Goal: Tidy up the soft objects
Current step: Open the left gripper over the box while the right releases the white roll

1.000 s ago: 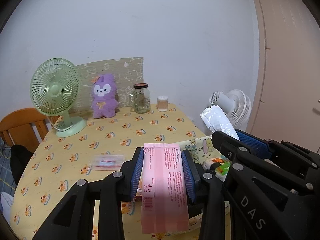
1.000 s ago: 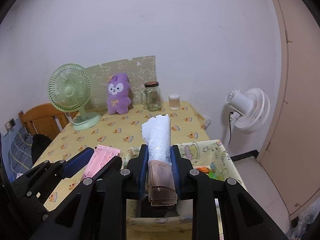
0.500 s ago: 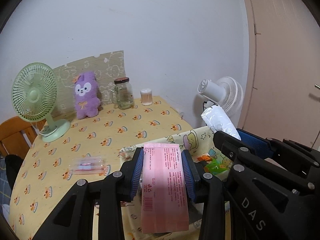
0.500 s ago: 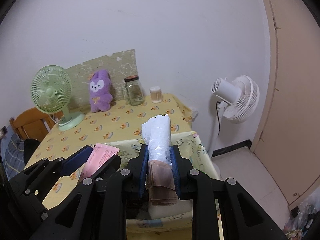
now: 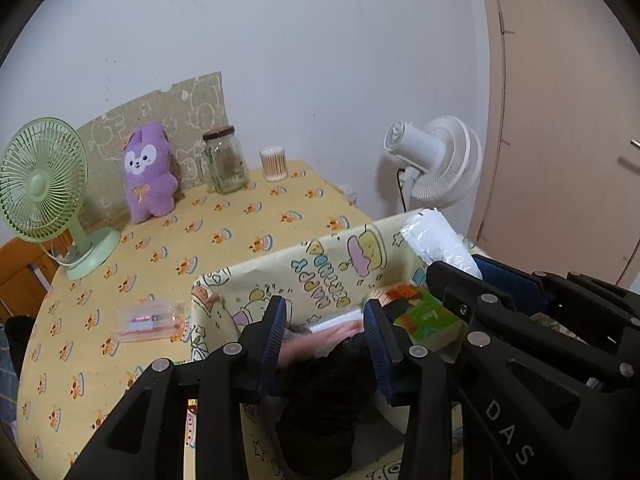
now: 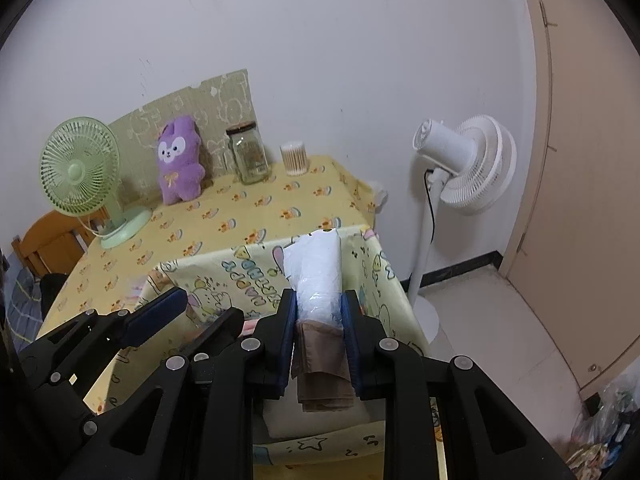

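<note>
My left gripper [image 5: 325,330] tilts downward, and its jaws have just been opening, blue fingers [image 5: 275,330] standing apart with nothing pressed between them. My right gripper [image 6: 319,322], close beside it and likewise tilted down, is clamped on a plastic-wrapped pack [image 6: 318,276].

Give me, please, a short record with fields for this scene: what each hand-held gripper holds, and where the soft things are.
Left hand-held gripper: jaws have just been opening; pads not pressing on anything
Pink flat packet: blurred, loose between the open jaws, inside the box
Right hand-held gripper: shut on clear plastic packet of beige fabric
Container: cartoon-printed yellow fabric box, top open
On the tablecloth: small clear pouch; purple plush rabbit near the wall
</note>
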